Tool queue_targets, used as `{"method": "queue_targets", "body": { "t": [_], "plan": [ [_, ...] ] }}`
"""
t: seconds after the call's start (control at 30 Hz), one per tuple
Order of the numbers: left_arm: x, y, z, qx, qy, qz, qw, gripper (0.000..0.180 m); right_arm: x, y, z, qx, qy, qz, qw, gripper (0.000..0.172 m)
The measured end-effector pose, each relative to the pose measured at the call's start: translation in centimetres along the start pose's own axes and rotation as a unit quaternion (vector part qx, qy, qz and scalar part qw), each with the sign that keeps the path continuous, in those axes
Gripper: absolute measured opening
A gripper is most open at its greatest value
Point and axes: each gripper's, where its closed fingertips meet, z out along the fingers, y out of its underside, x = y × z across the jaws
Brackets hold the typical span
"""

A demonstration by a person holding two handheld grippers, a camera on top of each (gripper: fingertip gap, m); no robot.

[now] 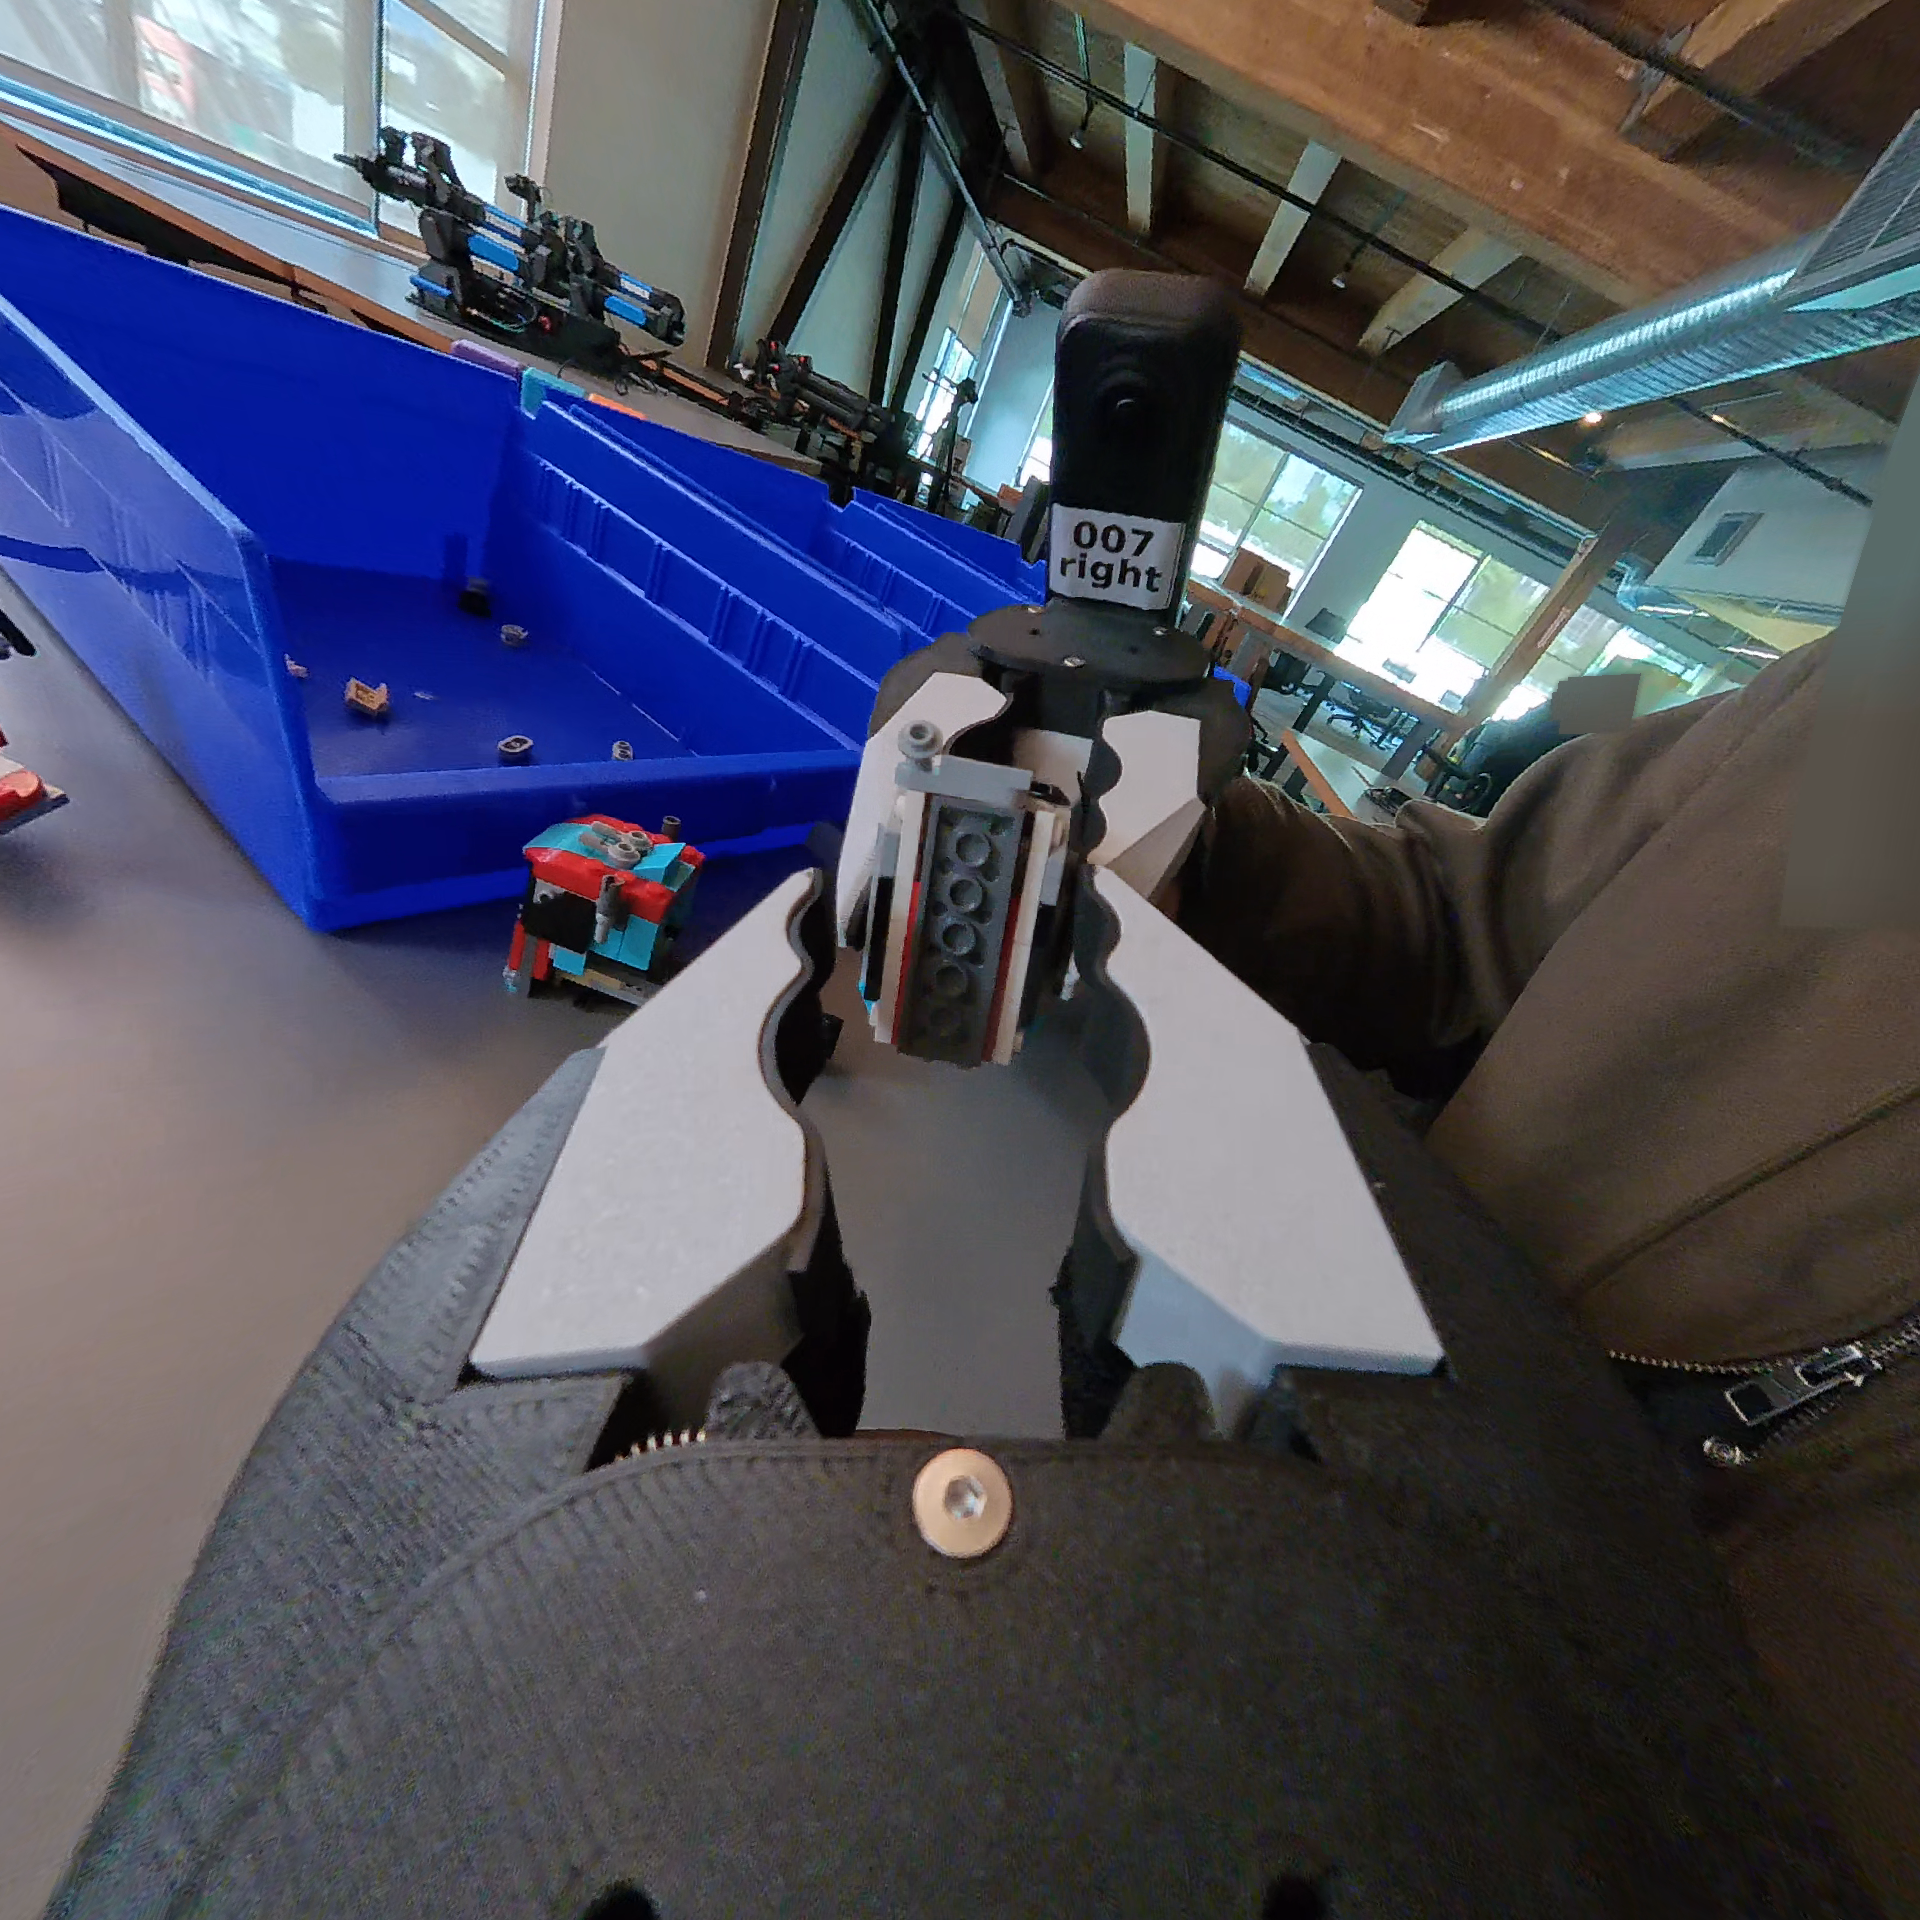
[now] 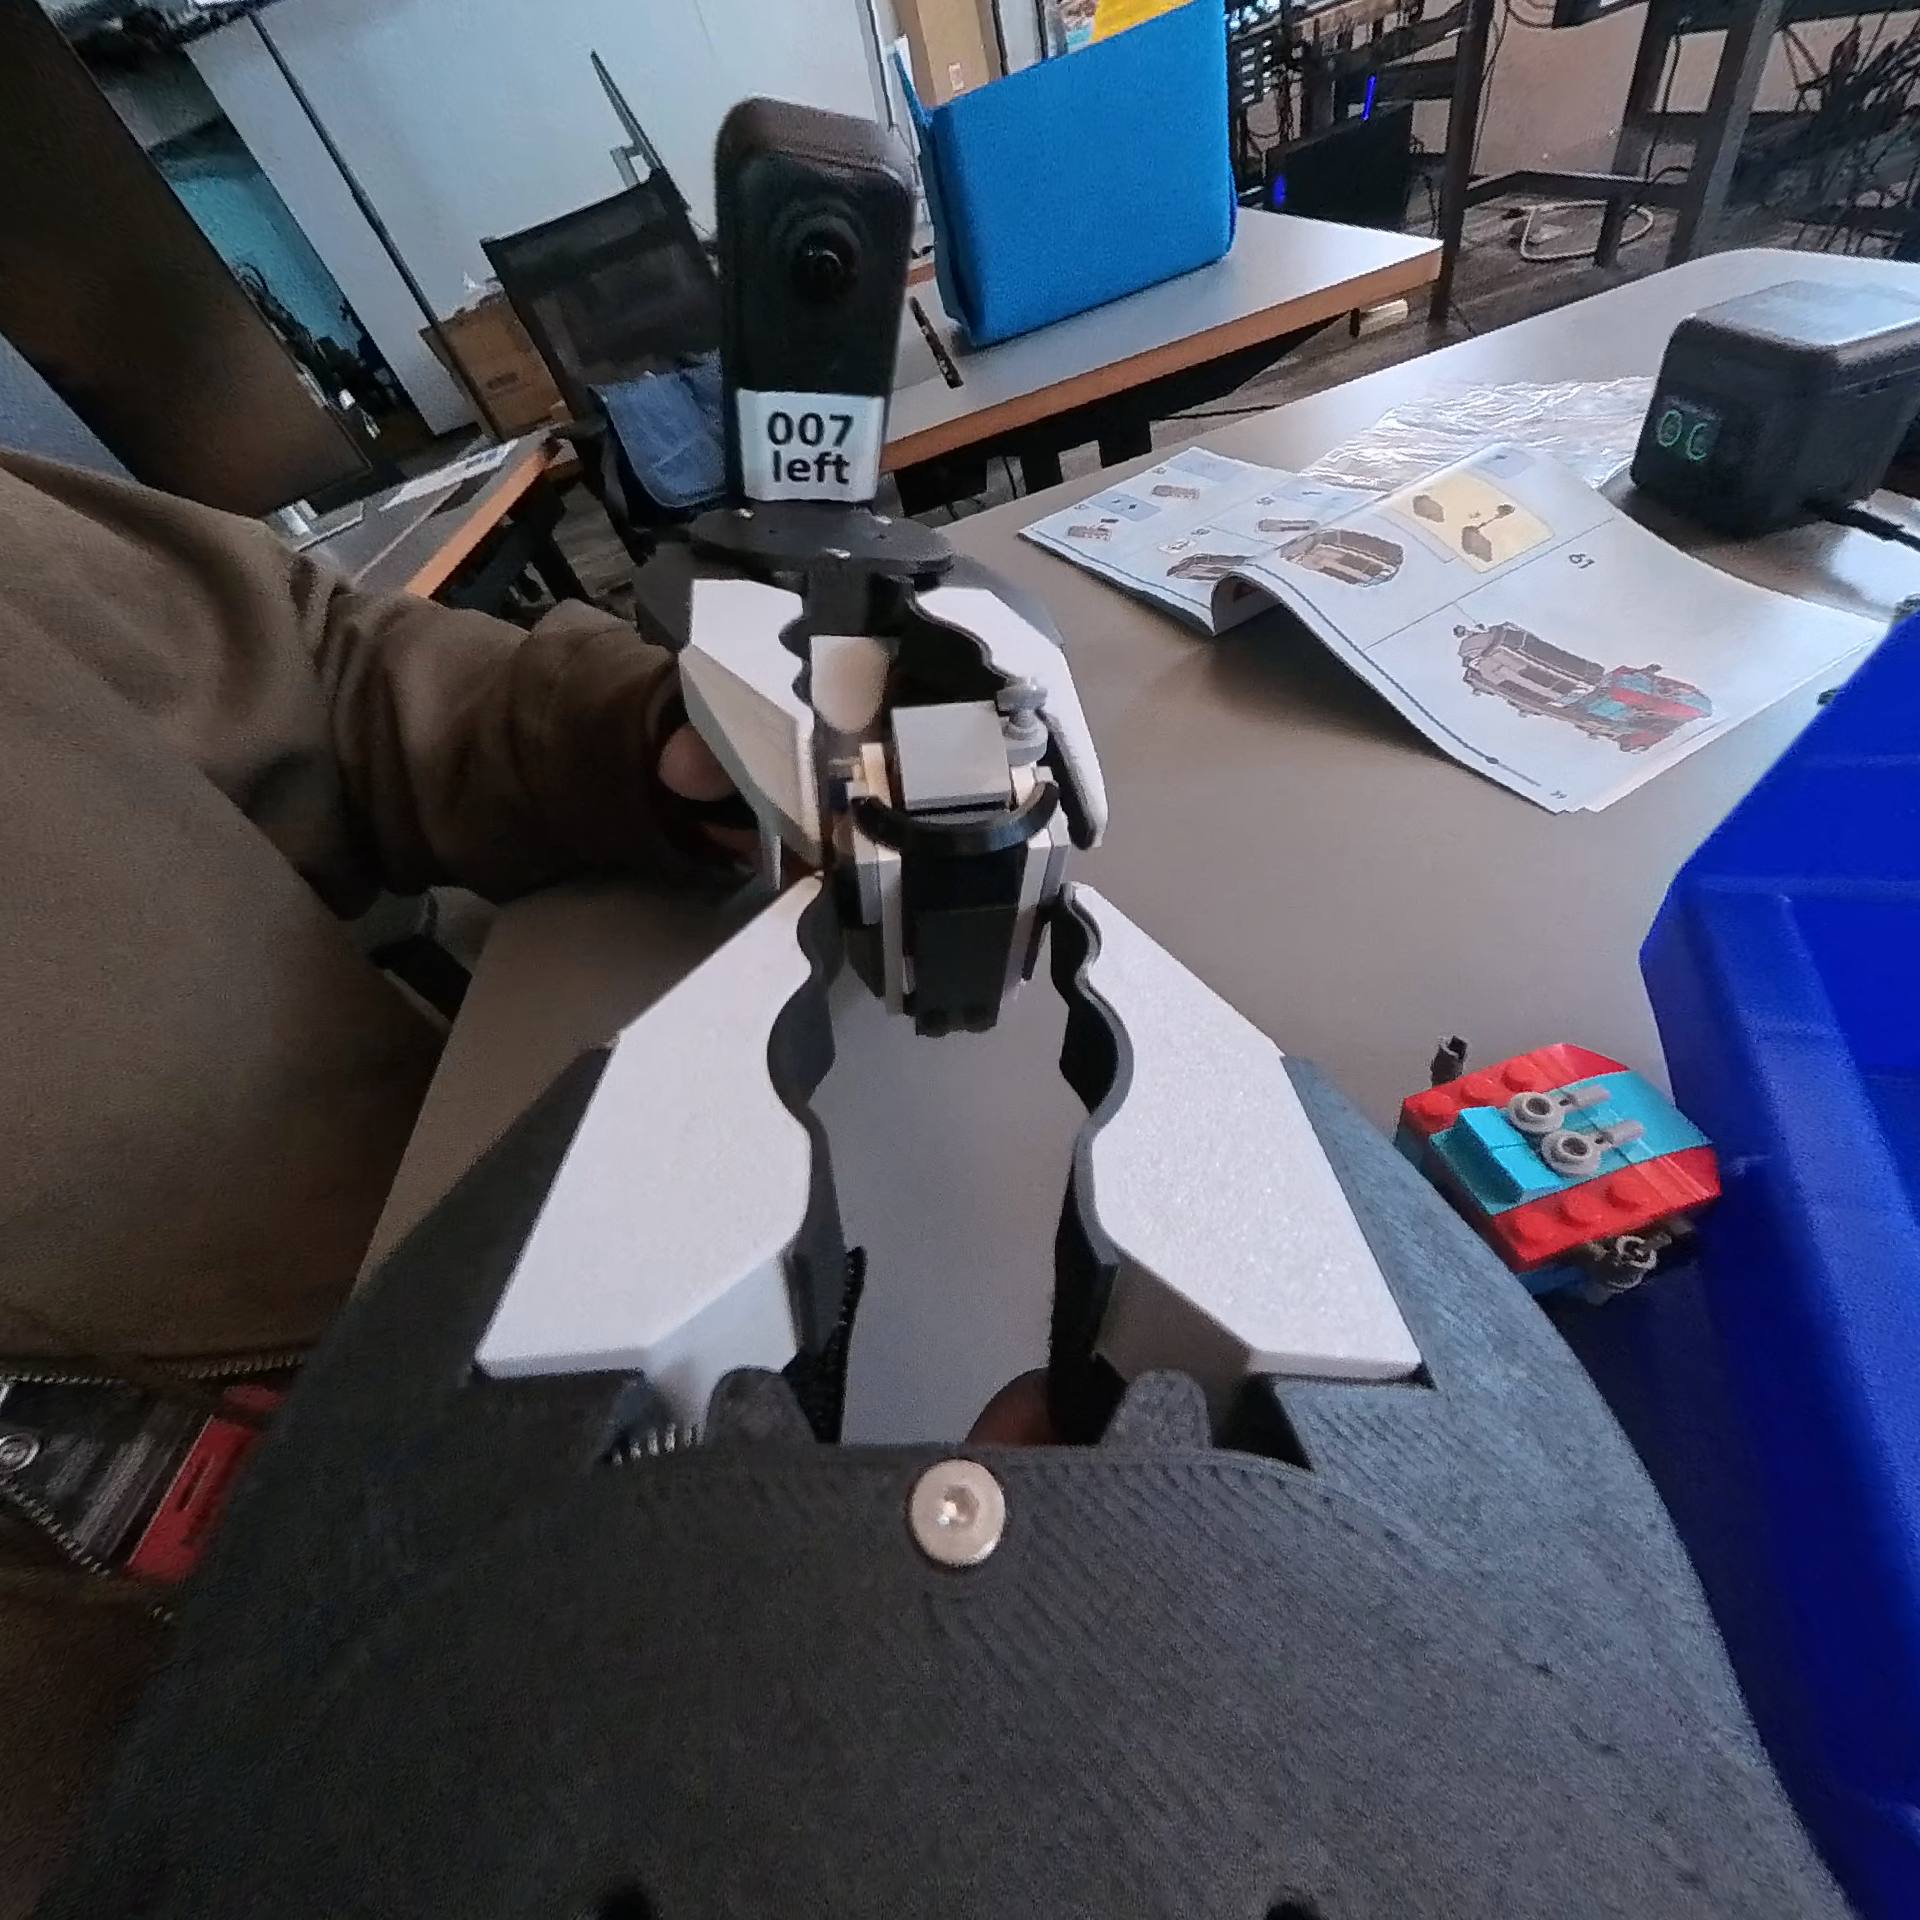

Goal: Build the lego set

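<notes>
A small brick assembly (image 1: 961, 914) of grey, white, black and red bricks hangs in the air between my two grippers, which face each other. My right gripper (image 2: 945, 904) is shut on its near end (image 2: 956, 914), with both pads against its sides. It also shows in the left wrist view (image 1: 1018, 748), behind the assembly. My left gripper (image 1: 951, 894) straddles the other end. Thin gaps show between its pads and the bricks, so it counts as open. It also shows in the right wrist view (image 2: 914, 727), slightly blurred.
A red and teal brick model (image 1: 603, 914) (image 2: 1548, 1153) stands on the grey table (image 1: 208, 1143) beside a large blue bin (image 1: 312, 468) holding several small loose parts. An open instruction booklet (image 2: 1455, 592) and a black box device (image 2: 1787, 405) lie farther off. A person's brown sleeves flank both grippers. My left and right fingertips are right by each other.
</notes>
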Motion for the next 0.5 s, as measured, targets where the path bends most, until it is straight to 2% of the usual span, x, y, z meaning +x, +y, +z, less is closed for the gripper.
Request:
{"method": "queue_targets", "body": {
  "t": [0.5],
  "plan": [
    [0.61,0.24,0.37,-0.002,0.015,-0.002,1.0,0.041,-0.15,0.31,-0.12,-0.025,0.007,-0.023,0.999,0.041]
  ]
}}
